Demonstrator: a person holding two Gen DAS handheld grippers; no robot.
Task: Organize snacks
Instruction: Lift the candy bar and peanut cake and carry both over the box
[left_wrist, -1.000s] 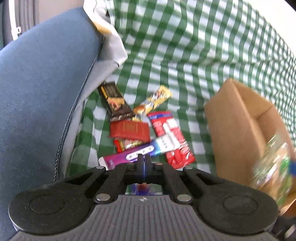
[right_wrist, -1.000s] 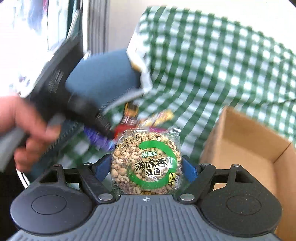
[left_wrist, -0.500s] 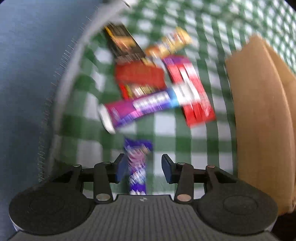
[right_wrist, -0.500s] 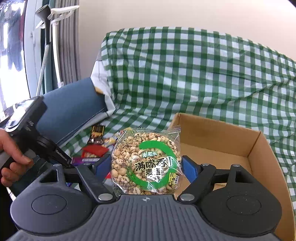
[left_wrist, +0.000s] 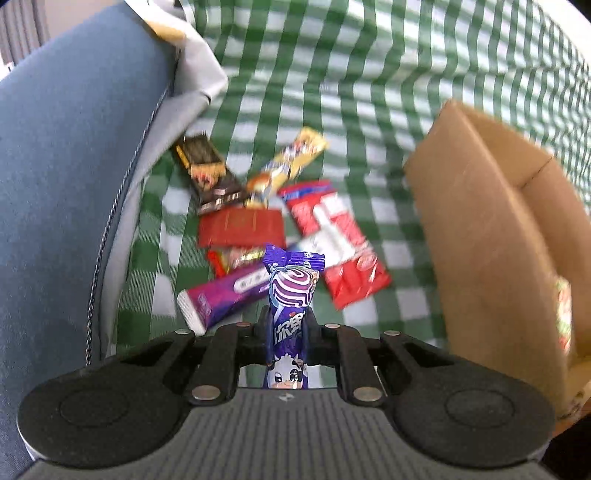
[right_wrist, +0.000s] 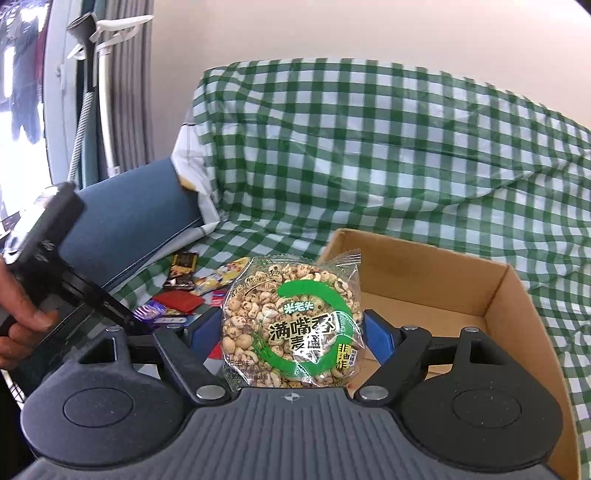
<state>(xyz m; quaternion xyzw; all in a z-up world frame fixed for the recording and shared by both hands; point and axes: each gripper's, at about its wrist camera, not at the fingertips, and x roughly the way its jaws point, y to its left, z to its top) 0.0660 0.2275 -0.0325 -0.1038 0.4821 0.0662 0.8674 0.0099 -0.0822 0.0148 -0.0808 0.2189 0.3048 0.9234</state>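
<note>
A slim purple candy wrapper (left_wrist: 289, 317) is pinched in the just-closed left gripper (left_wrist: 288, 321), a round clear puffed-grain packet (right_wrist: 291, 325) clamped in the right gripper (right_wrist: 291, 332); both are best released low inside the brown cardboard box (right_wrist: 509, 291) ahead.

The clear puffed-grain snack bag (right_wrist: 291, 325) carries the plainest print: small white characters 米老头 on a green patch near the top of its green ring, then large dark characters 满嘴香 with 麦通 below them across the middle. A yellow tag at the bag's lower right reads 非油炸 downward, and small dark characters 花生味 stand at its lower left; the finer lines under those are too small to read.

The purple candy stick (left_wrist: 290, 314) shows white characters on its wrapper, partly covered and not legible with certainty, above a cartoon cow's face.

Lettering on the other wrappers is too blurred to read.
</note>
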